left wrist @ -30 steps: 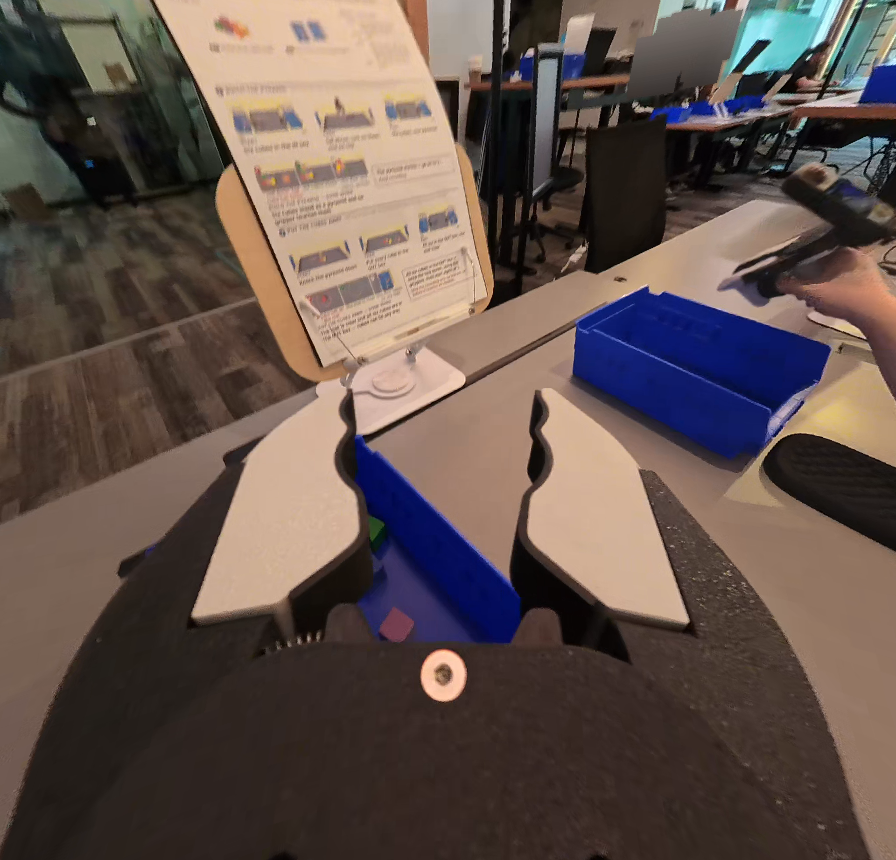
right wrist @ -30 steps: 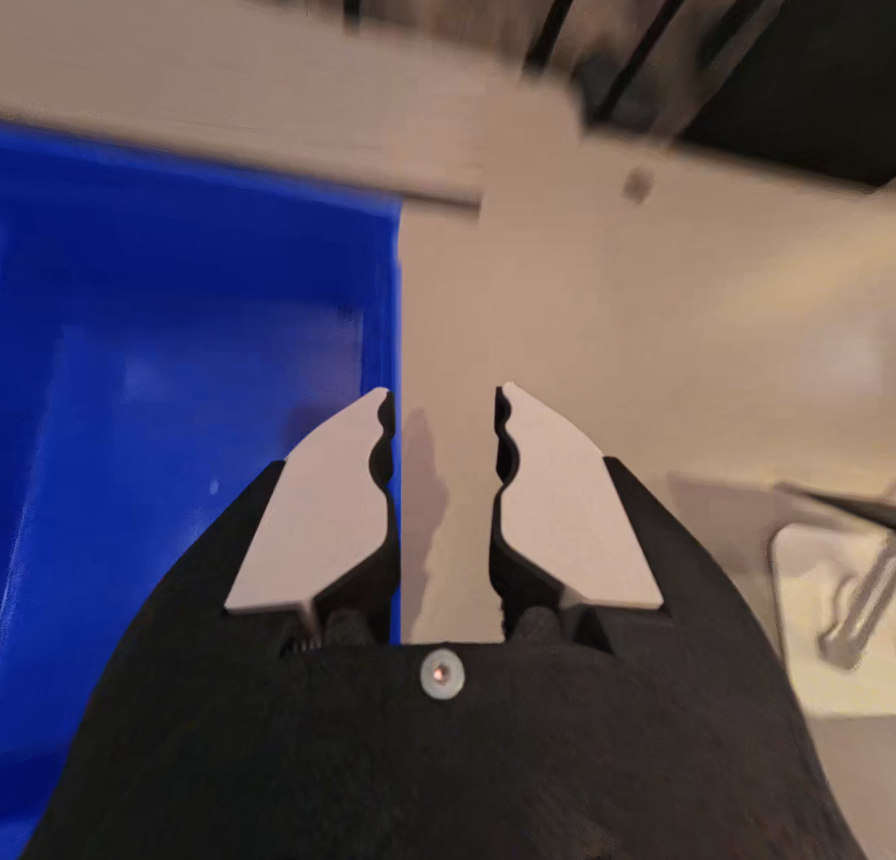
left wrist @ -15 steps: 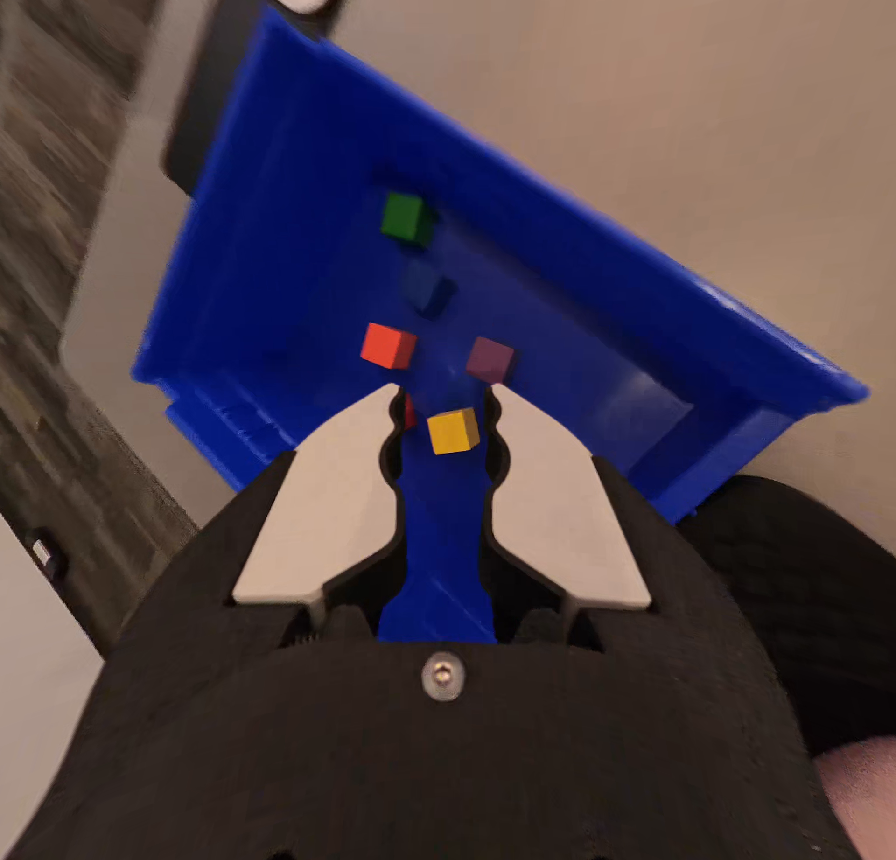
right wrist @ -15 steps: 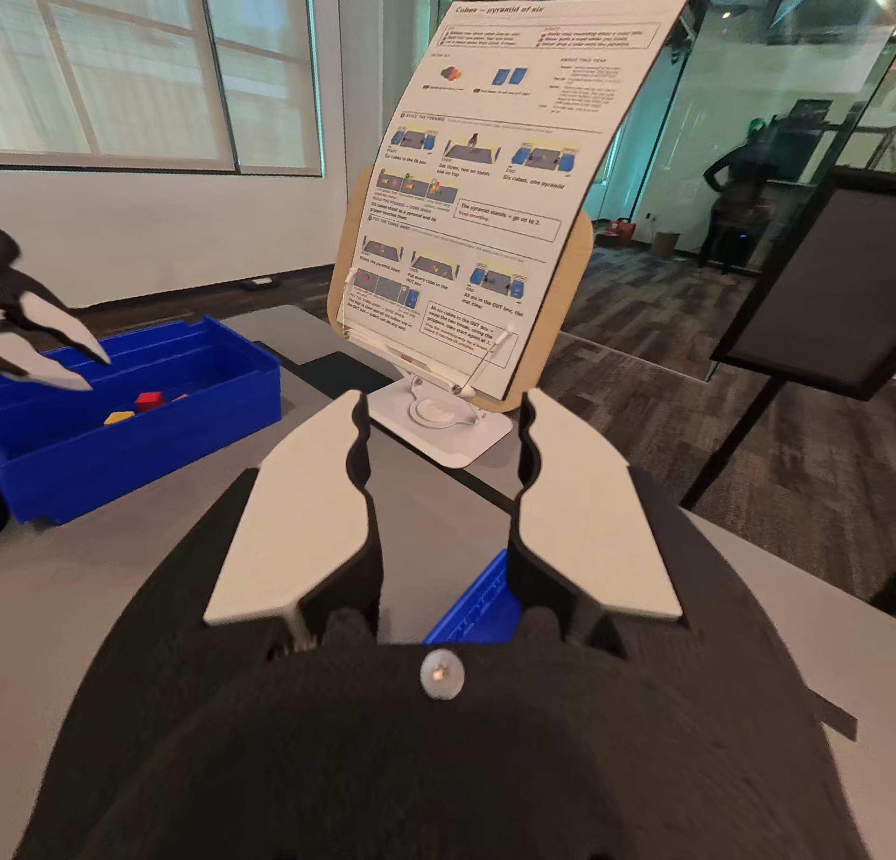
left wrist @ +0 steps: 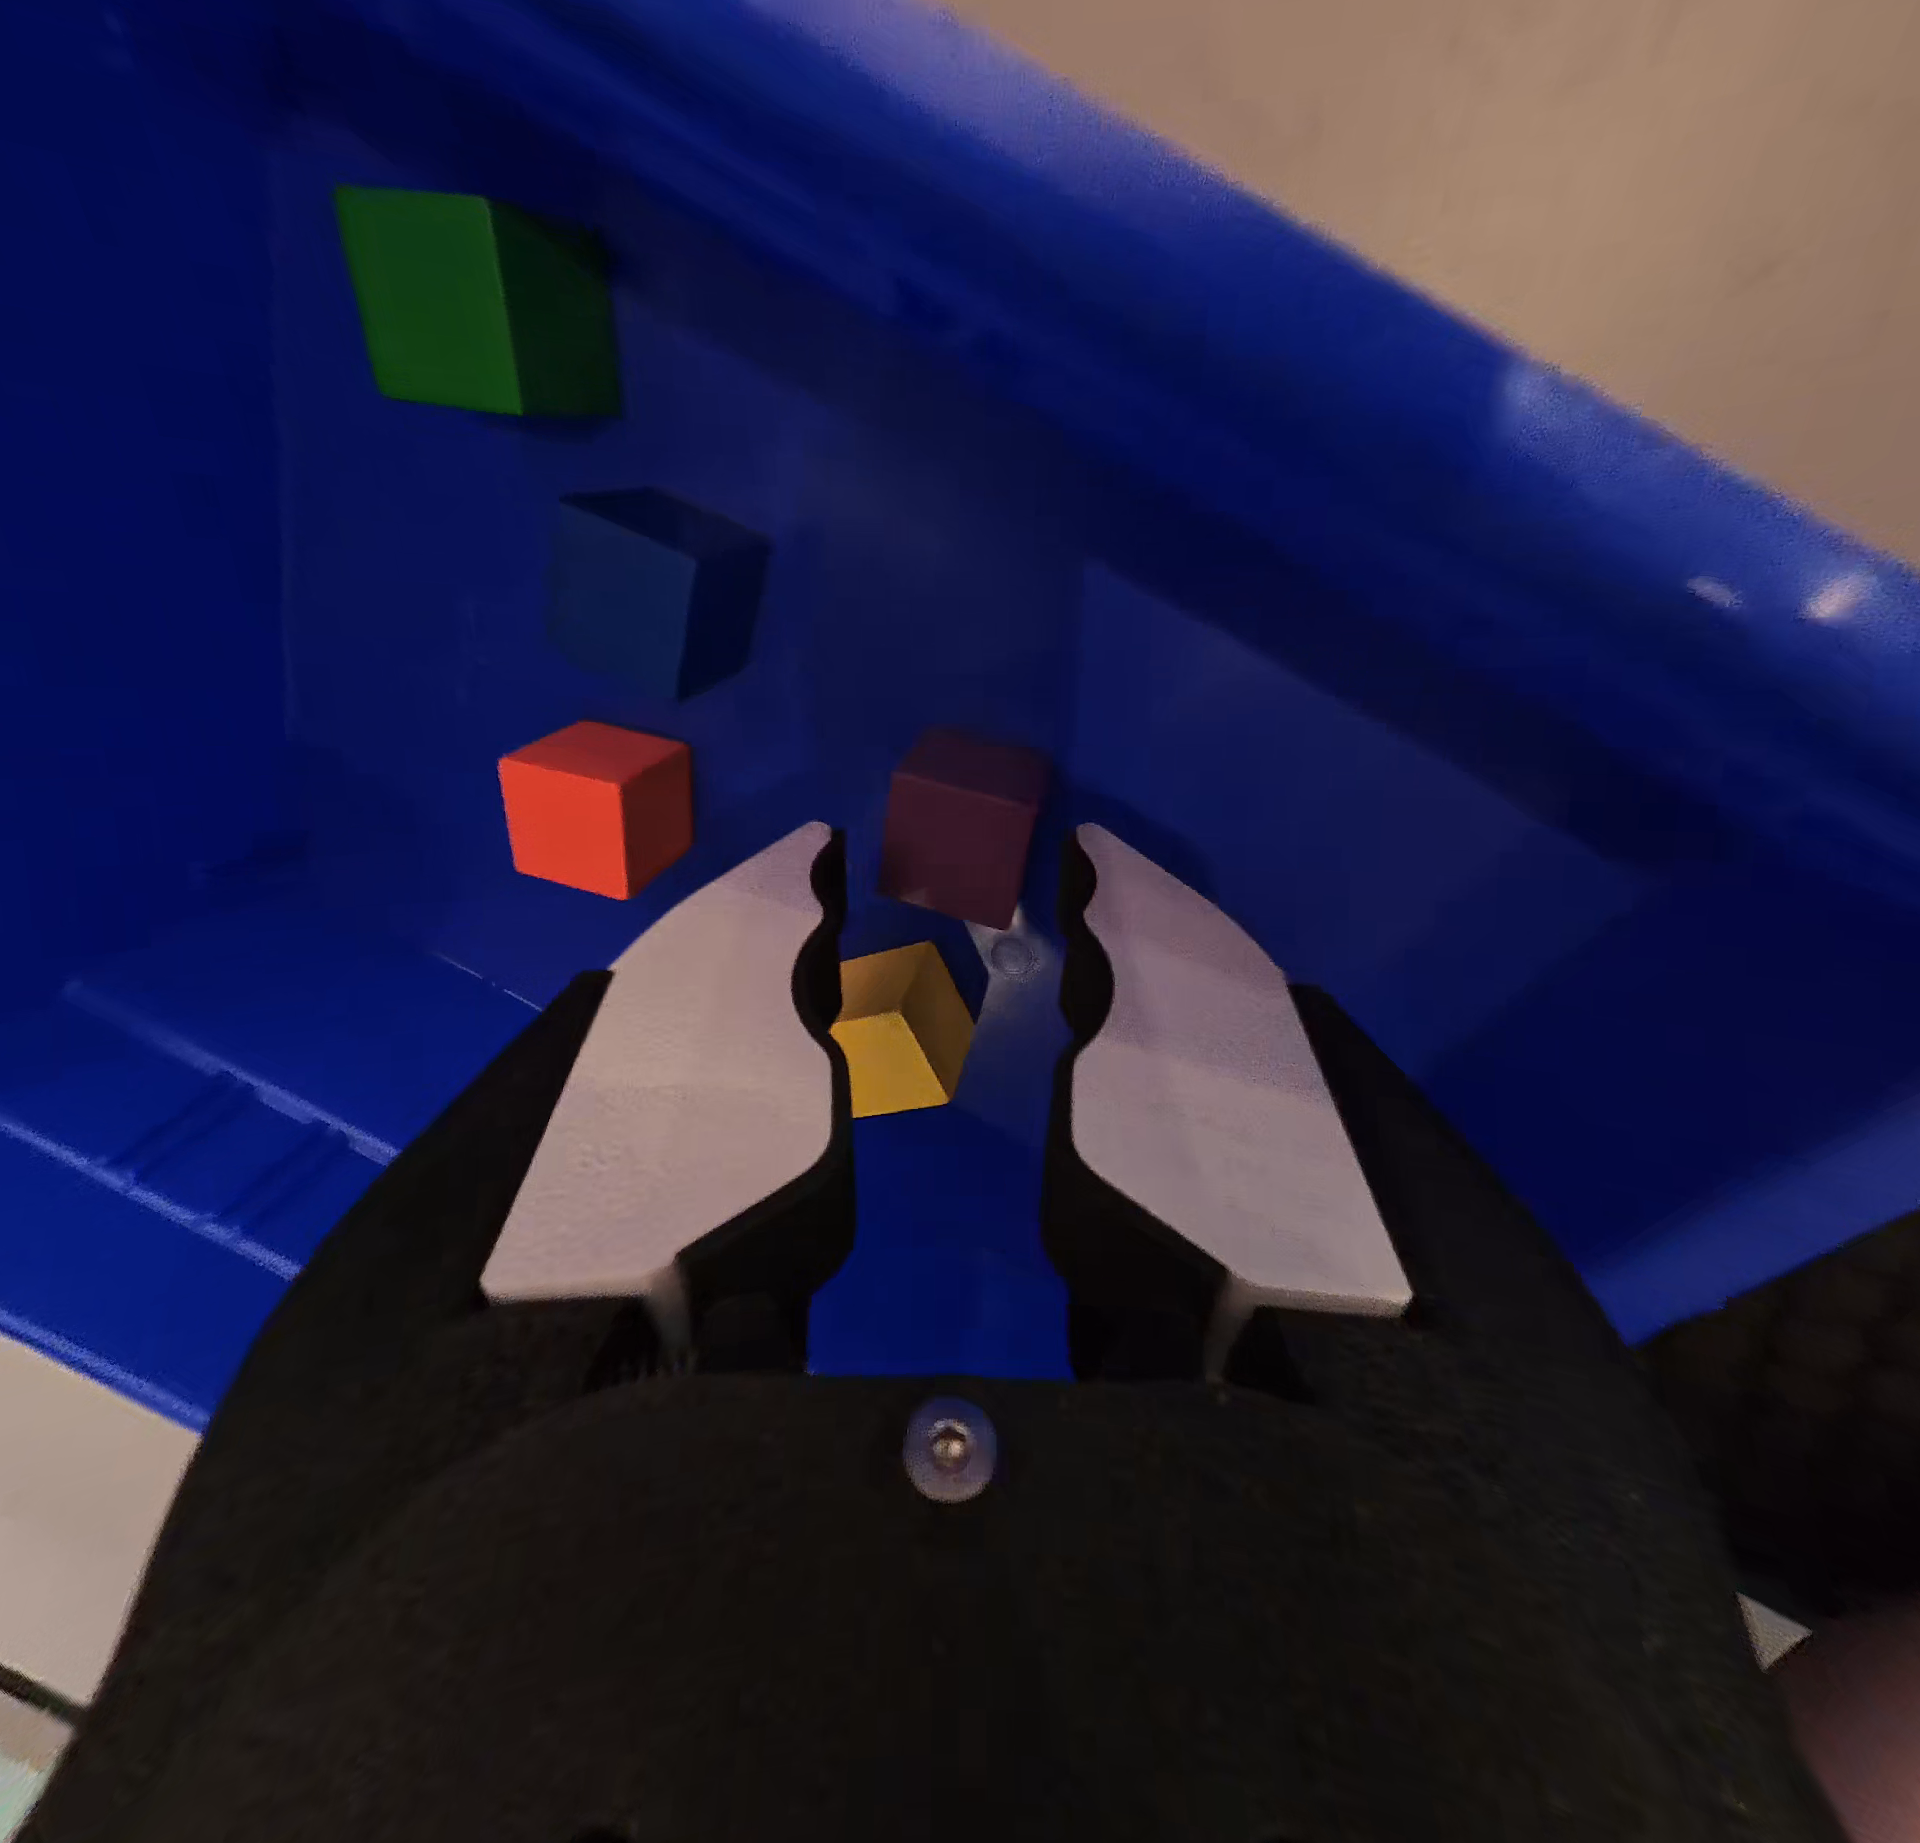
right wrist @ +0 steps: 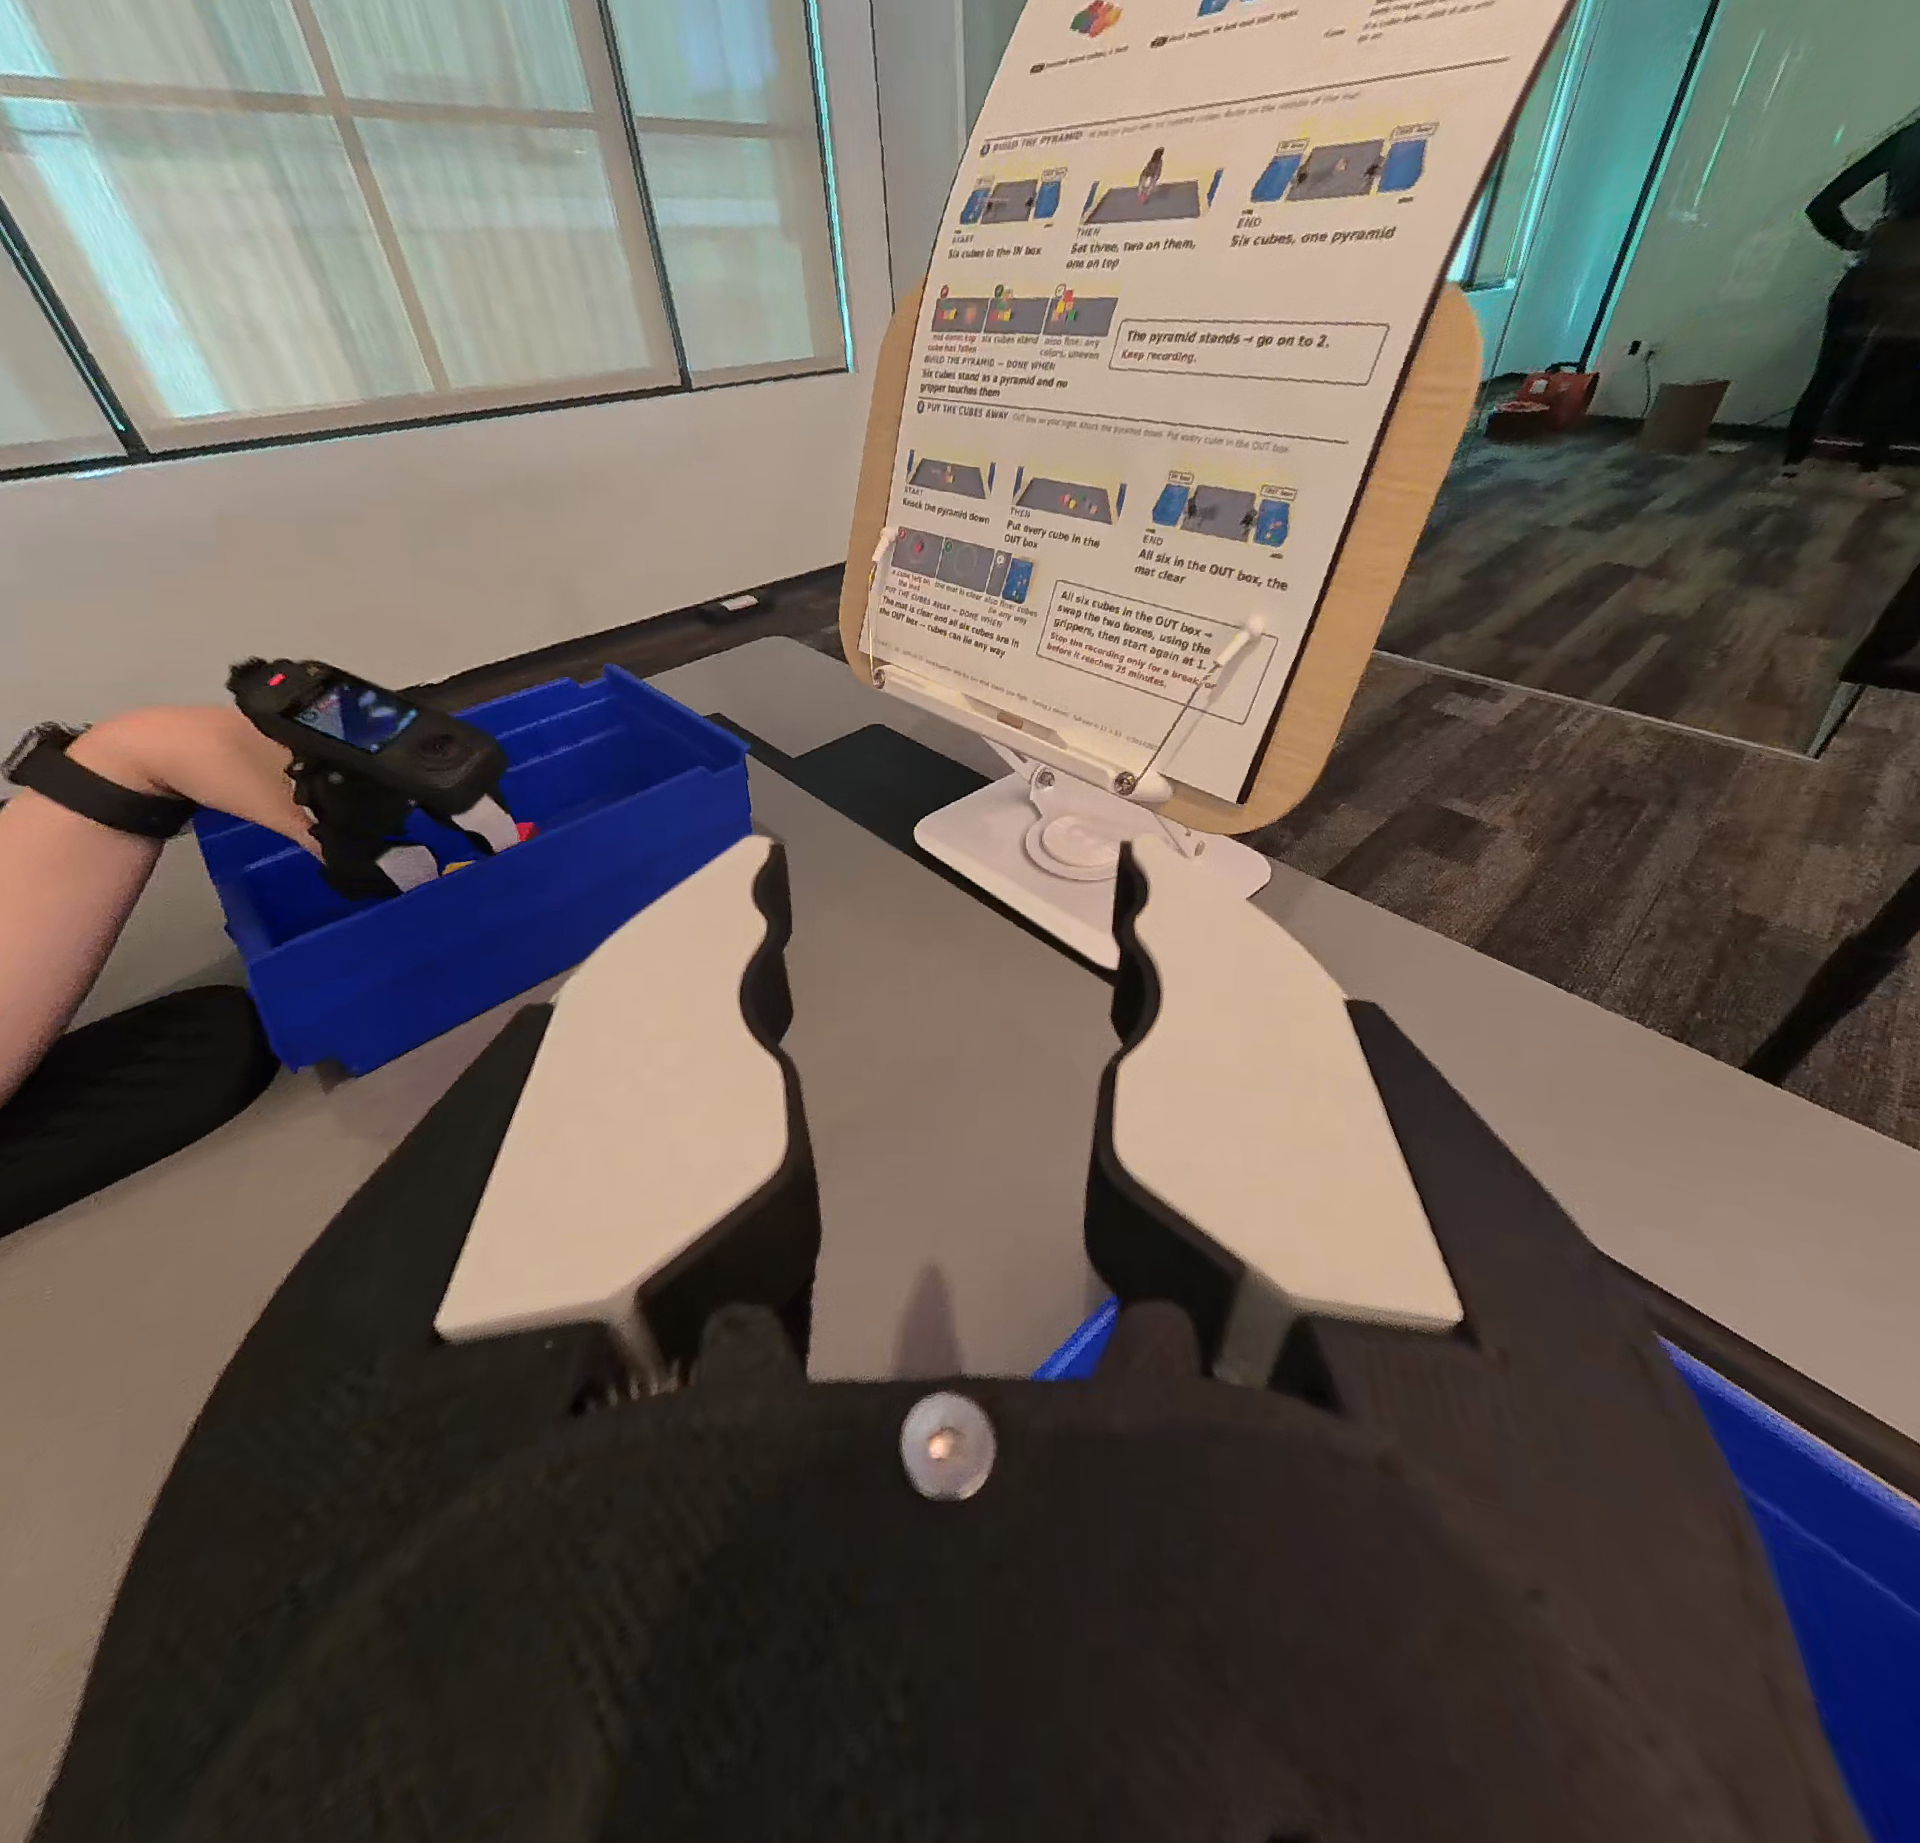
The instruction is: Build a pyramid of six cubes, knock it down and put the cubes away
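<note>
1. Left gripper (left wrist: 951,920) jaws apart, nothing held, over the yellow cube (left wrist: 899,1035) in the blue bin (left wrist: 1351,422), frame centre.
2. Cube looks light, rigid, maybe slick; pinch flat opposite faces.
3. Right gripper (right wrist: 948,894) jaws apart, empty, above the tabletop (right wrist: 935,1118).

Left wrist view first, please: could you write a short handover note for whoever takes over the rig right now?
Left gripper: open, empty, lowered into the blue plastic bin, the small yellow cube between its fingers, ungripped.
Right gripper: open, empty, above the grey table.
Also in the bin: green cube, dark blue cube, red-orange cube, purple cube. A sixth is not visible.
Done: nothing built.
Left: the pyramid, the knock-down, putting cubes away.
</note>
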`<state>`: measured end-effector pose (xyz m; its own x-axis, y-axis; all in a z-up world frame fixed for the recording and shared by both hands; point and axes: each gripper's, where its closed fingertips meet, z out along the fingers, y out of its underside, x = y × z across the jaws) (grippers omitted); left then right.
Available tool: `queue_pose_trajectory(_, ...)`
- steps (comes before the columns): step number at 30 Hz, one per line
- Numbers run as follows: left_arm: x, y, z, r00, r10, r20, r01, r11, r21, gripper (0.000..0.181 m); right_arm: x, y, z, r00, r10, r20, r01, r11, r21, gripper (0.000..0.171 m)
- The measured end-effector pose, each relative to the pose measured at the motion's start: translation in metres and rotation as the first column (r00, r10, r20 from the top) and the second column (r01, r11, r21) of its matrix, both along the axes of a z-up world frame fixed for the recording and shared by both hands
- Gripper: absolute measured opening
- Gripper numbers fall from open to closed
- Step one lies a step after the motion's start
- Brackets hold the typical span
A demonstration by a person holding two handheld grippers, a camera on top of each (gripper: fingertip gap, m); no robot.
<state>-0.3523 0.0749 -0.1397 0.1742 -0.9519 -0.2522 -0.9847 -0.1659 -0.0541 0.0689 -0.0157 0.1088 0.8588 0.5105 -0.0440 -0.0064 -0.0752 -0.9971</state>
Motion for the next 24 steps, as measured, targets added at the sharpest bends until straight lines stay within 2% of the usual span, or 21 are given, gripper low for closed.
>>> queue_pose_trajectory(4, -0.005, 0.003, -0.009, 0.999, -0.001, -0.032, 0.001, 1.000, -0.007, 0.032, 0.004, -0.002, -0.004, 1.000, 0.013, -0.028, -0.014, 0.999, -0.030, 0.061)
queue_pose_trajectory(8, 0.001, 0.003, -0.008, 1.000, -0.026, 0.012, 0.026, 1.000, -0.013, 0.030, 0.012, -0.001, -0.007, 1.000, -0.010, -0.025, 0.009, 0.999, -0.044, 0.060)
queue_pose_trajectory(12, -0.003, 0.008, 0.010, 0.999, -0.004, 0.041, 0.002, 0.999, 0.046, 0.028, 0.017, -0.004, -0.009, 1.000, -0.016, -0.013, 0.015, 0.998, -0.061, 0.058)
queue_pose_trajectory(15, -0.014, 0.016, 0.054, 0.995, 0.062, 0.083, -0.078, 0.977, 0.197, 0.028, 0.025, -0.008, -0.006, 0.999, -0.035, 0.002, 0.035, 0.998, -0.051, 0.056)
queue_pose_trajectory(18, -0.010, 0.014, 0.121, 0.973, 0.056, 0.224, -0.143, 0.908, 0.395, 0.028, 0.035, -0.015, 0.001, 0.998, -0.056, -0.014, 0.056, 0.998, -0.035, 0.055)
queue_pose_trajectory(21, 0.042, -0.017, 0.177, 0.897, -0.116, 0.427, -0.119, 0.866, 0.486, 0.028, 0.046, -0.021, 0.004, 0.996, -0.076, -0.040, 0.075, 0.997, -0.036, 0.053)
queue_pose_trajectory(24, 0.135, -0.076, 0.190, 0.742, -0.350, 0.572, 0.088, 0.897, 0.434, 0.028, 0.058, -0.027, 0.007, 0.994, -0.093, -0.061, 0.091, 0.995, -0.037, 0.053)
